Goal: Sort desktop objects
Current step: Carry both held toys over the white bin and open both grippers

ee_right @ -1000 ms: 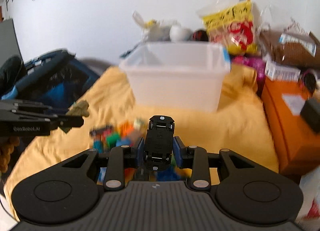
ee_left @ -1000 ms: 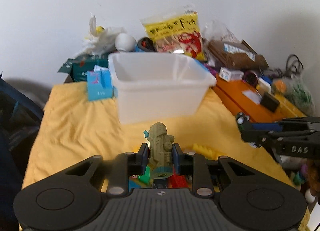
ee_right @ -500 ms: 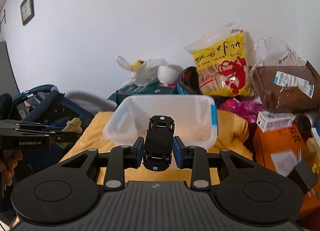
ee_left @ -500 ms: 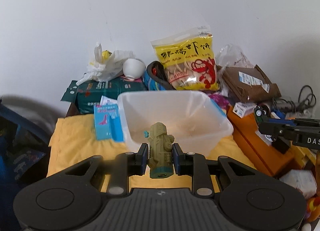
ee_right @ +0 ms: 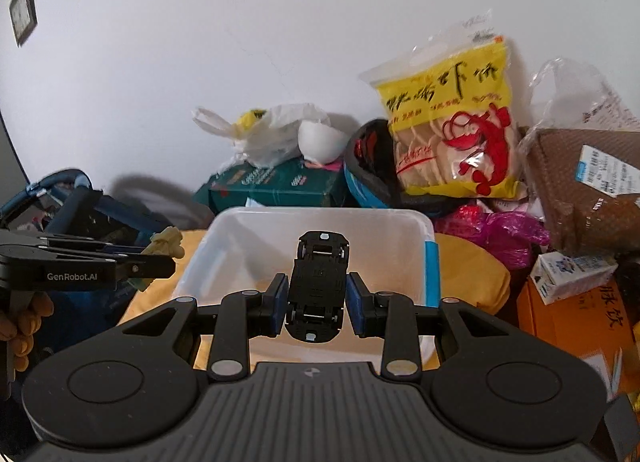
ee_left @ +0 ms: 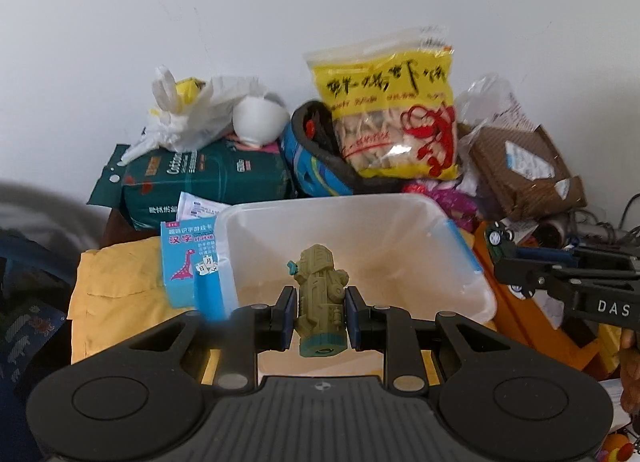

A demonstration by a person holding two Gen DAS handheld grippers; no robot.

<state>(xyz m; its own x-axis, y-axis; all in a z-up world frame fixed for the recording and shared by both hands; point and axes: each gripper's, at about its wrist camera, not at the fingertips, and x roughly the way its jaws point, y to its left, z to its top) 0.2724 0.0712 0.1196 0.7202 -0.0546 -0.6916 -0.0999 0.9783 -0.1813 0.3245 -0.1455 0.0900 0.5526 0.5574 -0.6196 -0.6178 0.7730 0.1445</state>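
Now both grippers have risen over the translucent white plastic bin [ee_left: 460,262], the left gripper [ee_left: 318,312] clamped on the olive-green toy figure [ee_left: 320,294] and the right gripper [ee_right: 318,304] on the black toy car [ee_right: 318,286], ready to drop.

Yellow snack bag [ee_left: 390,110] leans on the wall, green pack [ee_left: 208,182] left of it, brown parcel [ee_left: 520,170] right.

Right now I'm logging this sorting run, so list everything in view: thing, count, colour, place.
Toy figure: one, olive with teal base, in left tool.
Toy car: one, black, underside showing, in right tool.
Bin: one, translucent white, on the yellow cloth.
Card box: one, light blue, left of bin.
Snack bag: one, yellow, behind bin.
Green pack: one, back left.
Bowl: one, white, atop pack.
Left tool: shut.
Right tool: shut.
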